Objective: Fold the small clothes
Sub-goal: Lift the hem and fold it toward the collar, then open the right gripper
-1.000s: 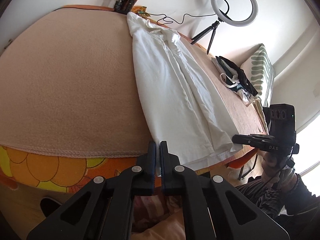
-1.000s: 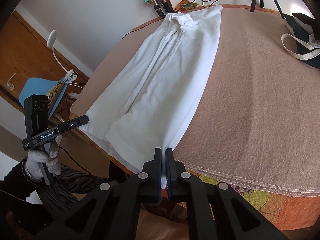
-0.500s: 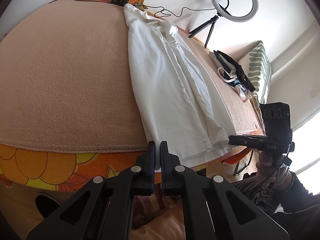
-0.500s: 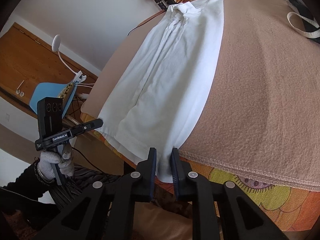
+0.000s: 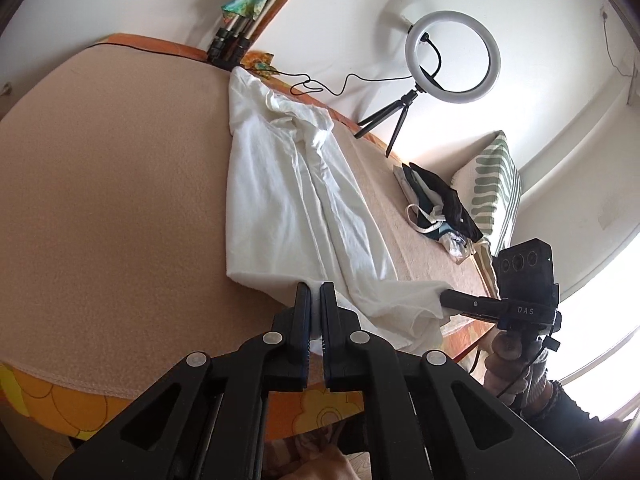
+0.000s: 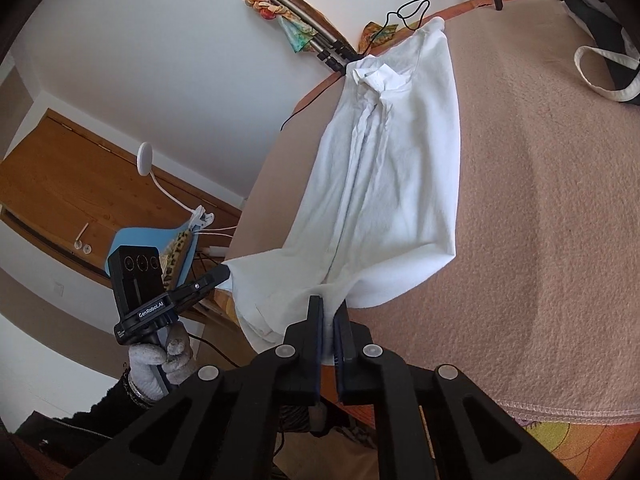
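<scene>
A: Closest to us?

B: Two black grippers, side by side at the near edge of the bed. On the left, the left gripper [image 5: 315, 286], pinched tight on the near hem of the white shirt [image 5: 288, 208]. Just a thin bit of cloth between the jaws.

A: And on the right?

B: The right gripper [image 6: 328, 300], squeezed shut on the same hem, a little way along. A gloved hand [image 6: 160, 360] around the handle of the left one, with a dark sleeve behind it.

A: Where is the shirt?

B: Lying long on a pinkish-brown blanket [image 5: 100, 200], front side up. Near end bent up from the blanket, with the hem between the two grippers. Collar at the far end, close to the far edge of the bed. Lots of bare blanket to the left and to the right of it.

A: Under the blanket?

B: An orange sheet with yellow flowers [image 5: 48, 400], peeking out along the near edge.

A: Further back?

B: On the right side of the bed, well apart from the shirt, a pile of dark and white things [image 5: 444, 200]. Past that, a green striped pillow [image 5: 496, 184] against the wall. Far right, a ring light [image 5: 452, 58] on a small tripod, with a thin black wire trailing along. Far middle, some folded stand legs [image 5: 240, 12] leaning in the corner, with bright cloth around them. Off to the left, a wooden cupboard [image 6: 60, 184].
</scene>
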`<state>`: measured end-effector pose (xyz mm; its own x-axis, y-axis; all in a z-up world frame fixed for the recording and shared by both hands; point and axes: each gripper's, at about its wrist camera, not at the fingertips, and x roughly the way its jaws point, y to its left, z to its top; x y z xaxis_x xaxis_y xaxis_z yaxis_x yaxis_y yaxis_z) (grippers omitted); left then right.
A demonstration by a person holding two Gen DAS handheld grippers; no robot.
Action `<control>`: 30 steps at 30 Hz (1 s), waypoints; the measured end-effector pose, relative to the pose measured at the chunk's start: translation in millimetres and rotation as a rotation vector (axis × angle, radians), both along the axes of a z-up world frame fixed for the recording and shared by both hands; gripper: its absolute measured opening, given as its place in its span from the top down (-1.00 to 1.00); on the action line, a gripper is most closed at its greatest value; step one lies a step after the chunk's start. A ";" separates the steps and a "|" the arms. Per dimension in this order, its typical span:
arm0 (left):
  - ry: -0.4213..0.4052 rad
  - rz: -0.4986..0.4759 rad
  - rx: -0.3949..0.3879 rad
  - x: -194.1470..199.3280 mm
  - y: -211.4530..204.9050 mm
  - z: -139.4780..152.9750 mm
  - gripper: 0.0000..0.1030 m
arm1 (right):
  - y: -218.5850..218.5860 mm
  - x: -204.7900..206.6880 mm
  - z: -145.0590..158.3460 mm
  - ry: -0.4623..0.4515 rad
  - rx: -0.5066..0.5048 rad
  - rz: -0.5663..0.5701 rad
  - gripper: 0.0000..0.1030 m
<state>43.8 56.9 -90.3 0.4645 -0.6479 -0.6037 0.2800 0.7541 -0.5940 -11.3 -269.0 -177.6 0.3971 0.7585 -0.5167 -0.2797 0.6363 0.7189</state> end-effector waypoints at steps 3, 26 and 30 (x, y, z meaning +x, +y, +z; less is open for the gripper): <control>-0.008 0.010 0.003 19.7 -2.7 4.0 0.94 | -4.2 17.6 7.2 -0.004 -0.004 -0.020 0.95; 0.088 0.086 0.085 138.8 -16.7 -43.3 0.94 | -18.3 143.2 -31.6 0.132 -0.064 -0.150 0.95; 0.045 0.099 0.141 138.8 -17.2 -34.2 0.66 | -17.8 146.2 -25.6 0.123 -0.089 -0.143 0.85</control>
<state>182.6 39.6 -124.5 0.4928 -0.5079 -0.7066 0.1758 0.8533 -0.4908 134.9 -286.8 -203.2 0.4272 0.6483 -0.6303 -0.0953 0.7255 0.6816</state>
